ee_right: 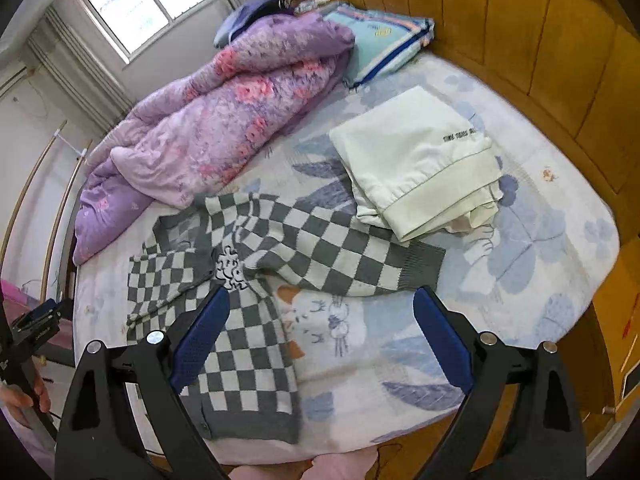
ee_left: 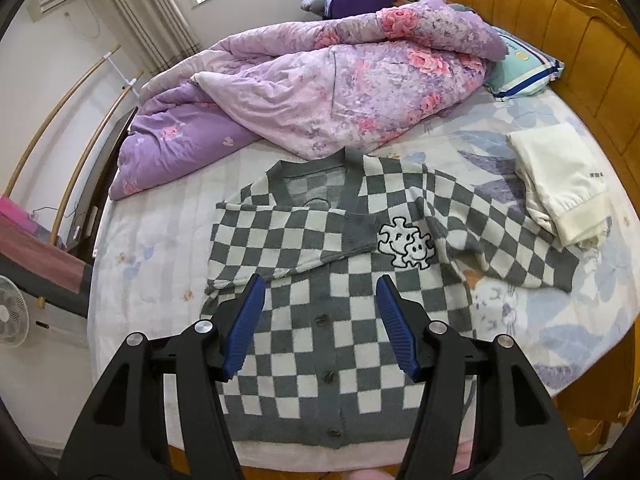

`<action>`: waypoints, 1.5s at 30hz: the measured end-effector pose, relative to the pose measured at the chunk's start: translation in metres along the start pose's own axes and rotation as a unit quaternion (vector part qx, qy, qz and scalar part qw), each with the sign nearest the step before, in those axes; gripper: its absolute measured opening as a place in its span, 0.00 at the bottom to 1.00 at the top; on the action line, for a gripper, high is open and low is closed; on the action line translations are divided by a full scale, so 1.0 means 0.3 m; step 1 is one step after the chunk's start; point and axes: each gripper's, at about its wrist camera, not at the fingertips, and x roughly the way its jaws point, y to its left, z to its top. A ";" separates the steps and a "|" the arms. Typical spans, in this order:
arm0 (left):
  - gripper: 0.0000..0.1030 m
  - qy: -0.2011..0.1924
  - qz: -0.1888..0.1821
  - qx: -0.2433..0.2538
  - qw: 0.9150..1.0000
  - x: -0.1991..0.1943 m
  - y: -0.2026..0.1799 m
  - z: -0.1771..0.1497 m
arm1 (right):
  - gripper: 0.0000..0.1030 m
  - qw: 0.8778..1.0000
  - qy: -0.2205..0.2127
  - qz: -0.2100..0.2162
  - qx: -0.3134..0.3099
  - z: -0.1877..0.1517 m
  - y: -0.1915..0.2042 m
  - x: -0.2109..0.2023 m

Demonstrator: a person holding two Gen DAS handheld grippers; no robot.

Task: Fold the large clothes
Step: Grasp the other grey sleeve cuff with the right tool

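- Grey-and-white checkered cardigan (ee_left: 320,304) spread flat, front up, on the bed (ee_left: 152,240), hem toward the bed's near edge.
- Buttoned down the middle with dark buttons; grey ribbing along the V-neck, placket, hem and cuffs.
- White puzzle-piece patch (ee_left: 406,246) with little faces stitched on the chest, just beside the placket.
- One sleeve folded across the chest, its grey cuff ending right at the patch; the other sleeve stretched out sideways from the cardigan toward a folded cream garment (ee_left: 560,184), its upper edge tucked under that garment's near corner.
- Collar end of the cardigan lying close against a rumpled purple floral quilt (ee_left: 320,92).
- Left tool (ee_left: 320,292) spread, blue pads apart, nothing between them, hovering over the cardigan's lower front.
- Right tool (ee_right: 320,304) spread wide and empty, one pad over the cardigan's side edge, the other over bare printed sheet beyond the outstretched sleeve.
- Wooden headboard (ee_left: 560,32) past the cream garment, on the far side from the cardigan.
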 end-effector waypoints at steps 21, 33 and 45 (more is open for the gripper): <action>0.58 0.083 -0.053 0.018 0.995 0.475 -0.211 0.193 | 0.87 0.983 0.128 -0.028 0.126 0.181 -0.313 0.650; 0.62 0.095 -0.096 0.058 0.989 0.772 -0.331 0.222 | 0.87 0.940 0.200 -0.066 0.269 -0.016 -0.661 1.032; 0.62 0.132 -0.111 0.017 0.985 0.860 -0.296 0.141 | 0.16 0.947 0.138 -0.006 0.289 -0.064 -0.637 0.933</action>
